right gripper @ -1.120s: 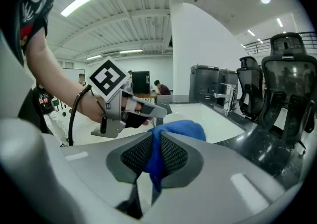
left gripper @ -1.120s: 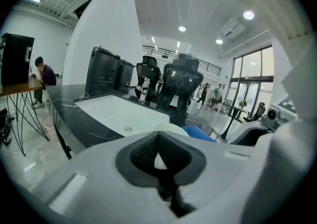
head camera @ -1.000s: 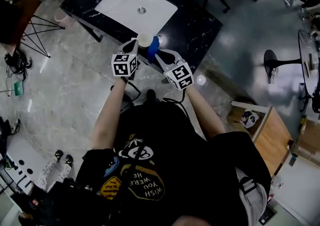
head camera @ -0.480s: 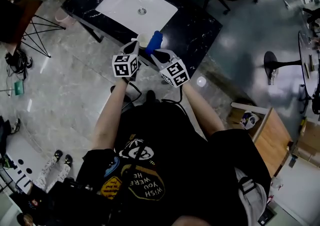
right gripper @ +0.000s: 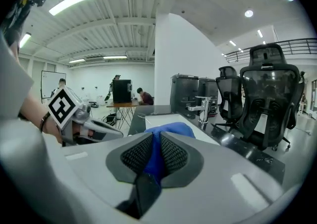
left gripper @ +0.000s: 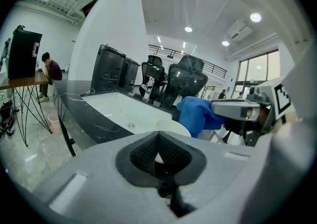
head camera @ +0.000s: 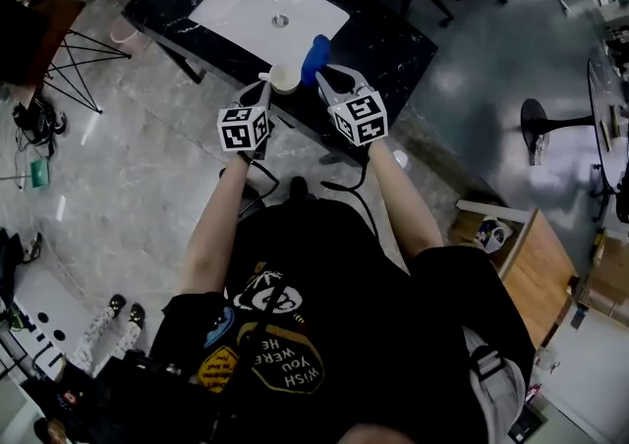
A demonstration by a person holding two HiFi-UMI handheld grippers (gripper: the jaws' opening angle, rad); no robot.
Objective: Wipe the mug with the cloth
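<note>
Meanwhile, nearest the person in the head view, the left gripper point(head camera: 261, 90) had kept its place in the upper middle of the frame. Its jaws were closed on the mug point(head camera: 285, 80), and its own view showed a pale sliver pinched between the pads with the mug's rim just past them. To its right, the right gripper point(head camera: 331, 81) had clamped the blue cloth point(head camera: 316, 51), a fold of it squeezed between the pads in that gripper's view. What had changed was the cloth's position. A second earlier it had sat low against the mug's right side, and half a second earlier it had been climbing beside it. It now stood up and to the right of the mug, near it but apparently clear of the wall, though contact could not be ruled out from above. The mug itself had not shifted and hung at the near edge of the dark counter point(head camera: 385, 47). That read as the end of one upward stroke along the mug's outer side, so the wiping looked under way but unfinished, with another pass or the inside probably still to come. Beyond both, the white sink point(head camera: 241, 12) lay untouched toward the top of the frame.
</note>
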